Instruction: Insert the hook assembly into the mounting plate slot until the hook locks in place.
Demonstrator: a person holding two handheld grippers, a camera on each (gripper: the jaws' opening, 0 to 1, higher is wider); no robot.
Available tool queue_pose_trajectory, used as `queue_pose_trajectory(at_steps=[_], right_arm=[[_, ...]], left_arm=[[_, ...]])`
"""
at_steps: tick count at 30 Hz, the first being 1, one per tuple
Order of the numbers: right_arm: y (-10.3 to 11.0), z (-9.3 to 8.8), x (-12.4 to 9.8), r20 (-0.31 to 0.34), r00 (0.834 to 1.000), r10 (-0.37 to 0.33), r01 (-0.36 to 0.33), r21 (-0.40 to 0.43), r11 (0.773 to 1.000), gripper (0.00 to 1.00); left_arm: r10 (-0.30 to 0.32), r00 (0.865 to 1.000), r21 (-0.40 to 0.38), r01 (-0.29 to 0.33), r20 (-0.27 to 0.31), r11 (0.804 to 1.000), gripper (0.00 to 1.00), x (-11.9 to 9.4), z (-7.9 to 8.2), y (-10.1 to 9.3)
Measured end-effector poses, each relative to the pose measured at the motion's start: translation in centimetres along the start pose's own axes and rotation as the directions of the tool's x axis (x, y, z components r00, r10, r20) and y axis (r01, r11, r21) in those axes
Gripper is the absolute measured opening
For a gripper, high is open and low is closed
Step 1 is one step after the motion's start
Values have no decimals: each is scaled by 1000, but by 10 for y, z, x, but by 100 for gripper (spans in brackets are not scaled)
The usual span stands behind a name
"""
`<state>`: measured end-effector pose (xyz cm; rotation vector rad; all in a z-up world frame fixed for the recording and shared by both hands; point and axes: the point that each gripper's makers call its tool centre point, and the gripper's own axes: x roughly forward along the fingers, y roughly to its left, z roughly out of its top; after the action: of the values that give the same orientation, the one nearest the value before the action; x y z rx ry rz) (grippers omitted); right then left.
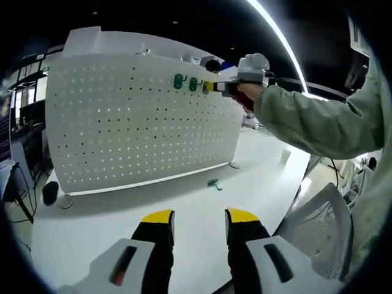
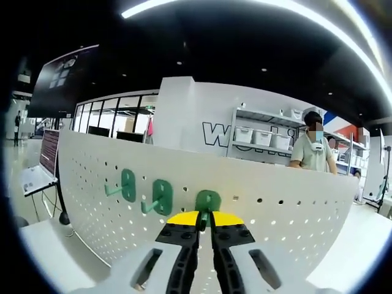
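Hooks at 9 o'clock sit mounted while the right hand-held gripper, closed on a third hook, presses it against the pegboard; one spare lies on the worktop, and the left hand-held gripper is open and empty.

This is a large open-plan lab or demo hall. A white table carries an upright pegboard, with a mesh office chair beside it. Long ceiling light strips, glass-walled rooms and metal shelving (stacked with white bins) stand behind, under dark ceilings.
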<state>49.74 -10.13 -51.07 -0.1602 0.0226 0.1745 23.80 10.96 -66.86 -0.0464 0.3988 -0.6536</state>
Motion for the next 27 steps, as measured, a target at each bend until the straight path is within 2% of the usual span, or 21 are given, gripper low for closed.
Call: queue_pose_trajectory(at_steps=[27], right_arm=[[13, -28, -26, -75, 996, 39, -35, 47, 998, 22]], left_arm=[[-11, 1000, 4, 11, -2, 1000, 34, -2, 0, -8]])
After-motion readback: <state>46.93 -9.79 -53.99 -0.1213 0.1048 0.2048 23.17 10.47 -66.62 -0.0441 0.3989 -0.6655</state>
